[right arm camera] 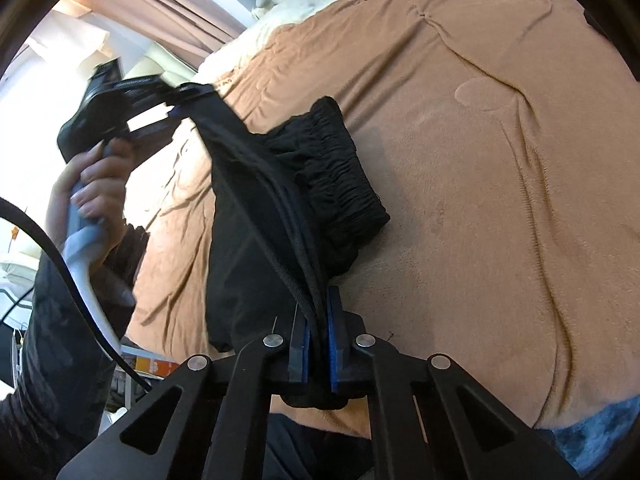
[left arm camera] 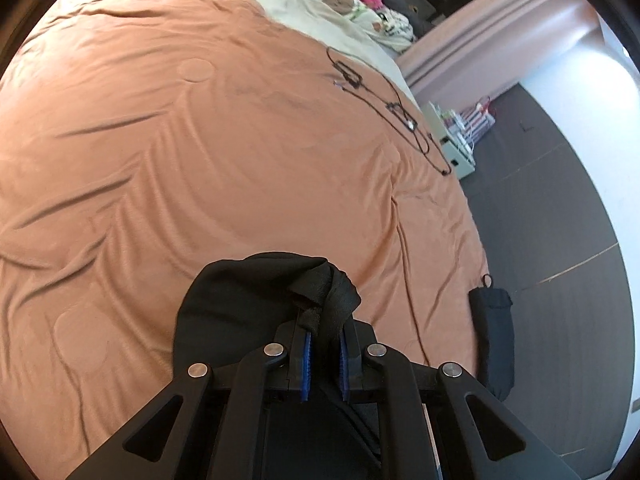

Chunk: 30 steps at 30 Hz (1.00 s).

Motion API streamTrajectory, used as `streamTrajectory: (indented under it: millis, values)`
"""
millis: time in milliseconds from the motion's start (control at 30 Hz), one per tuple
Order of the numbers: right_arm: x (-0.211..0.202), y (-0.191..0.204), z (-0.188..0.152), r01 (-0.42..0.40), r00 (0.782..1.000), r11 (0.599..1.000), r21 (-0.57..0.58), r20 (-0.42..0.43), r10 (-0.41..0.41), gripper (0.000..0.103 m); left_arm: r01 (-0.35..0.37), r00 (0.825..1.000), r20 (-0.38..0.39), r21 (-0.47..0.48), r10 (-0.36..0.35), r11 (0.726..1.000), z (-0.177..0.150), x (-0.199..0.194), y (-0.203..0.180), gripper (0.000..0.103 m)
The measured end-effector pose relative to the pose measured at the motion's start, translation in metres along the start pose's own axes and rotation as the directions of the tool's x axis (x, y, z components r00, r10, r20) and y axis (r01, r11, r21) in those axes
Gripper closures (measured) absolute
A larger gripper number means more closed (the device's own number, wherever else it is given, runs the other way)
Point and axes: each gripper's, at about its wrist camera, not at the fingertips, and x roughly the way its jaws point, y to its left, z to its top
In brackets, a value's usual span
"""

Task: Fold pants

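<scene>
The black pants point(right arm camera: 256, 208) hang stretched in the air between my two grippers above the orange bed cover point(right arm camera: 480, 160). My right gripper point(right arm camera: 317, 320) is shut on a bunched edge of the pants, with the drawcord running between the blue pads. The elastic waistband point(right arm camera: 340, 176) sags toward the bed. My left gripper point(left arm camera: 325, 332) is shut on another bunch of the black pants point(left arm camera: 256, 296). In the right wrist view the left gripper point(right arm camera: 176, 110) shows at upper left, held by a hand point(right arm camera: 96, 184), clamping the far end of the fabric.
Black cables point(left arm camera: 384, 104) lie on the bed's far right side. A black pouch point(left arm camera: 494, 328) hangs at the bed's right edge over the dark floor point(left arm camera: 560, 220). Cream bedding and soft toys point(left arm camera: 348, 0) sit at the head. A small white box point(left arm camera: 456, 140) stands beside the bed.
</scene>
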Motion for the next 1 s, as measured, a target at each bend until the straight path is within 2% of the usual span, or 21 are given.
streamTrajectory:
  millis: [400, 467, 533, 633, 867, 1000]
  values:
    - [-0.004, 0.000, -0.006, -0.019, 1.000, 1.000, 0.001, 0.005, 0.019, 0.101, 0.011, 0.997, -0.083, 0.051, -0.007, 0.999, 0.003, 0.051, -0.026, 0.091]
    - [-0.006, 0.002, -0.007, -0.023, 1.000, 1.000, -0.004, 0.005, 0.023, 0.101, 0.010, 0.996, -0.089, 0.067, -0.004, 0.998, 0.000, 0.053, -0.031, 0.083]
    - [-0.008, 0.002, -0.009, -0.025, 1.000, 1.000, -0.005, 0.006, 0.025, 0.101, 0.027, 0.995, -0.094, 0.078, -0.020, 0.997, -0.004, 0.052, -0.032, 0.055]
    - [-0.008, 0.001, -0.011, -0.015, 1.000, 1.000, 0.001, 0.008, 0.015, 0.101, 0.021, 0.996, -0.083, 0.090, -0.014, 0.996, -0.009, 0.045, -0.030, 0.038]
    - [-0.007, 0.000, -0.018, 0.001, 1.000, 1.000, 0.012, -0.006, -0.001, 0.101, -0.038, 0.996, -0.077, 0.100, 0.045, 0.994, -0.030, 0.023, -0.009, 0.037]
    - [-0.001, -0.001, -0.021, 0.011, 0.999, 0.999, 0.032, -0.048, -0.009, 0.100, -0.066, 0.993, -0.089, 0.093, 0.074, 0.993, -0.046, 0.013, 0.010, 0.037]
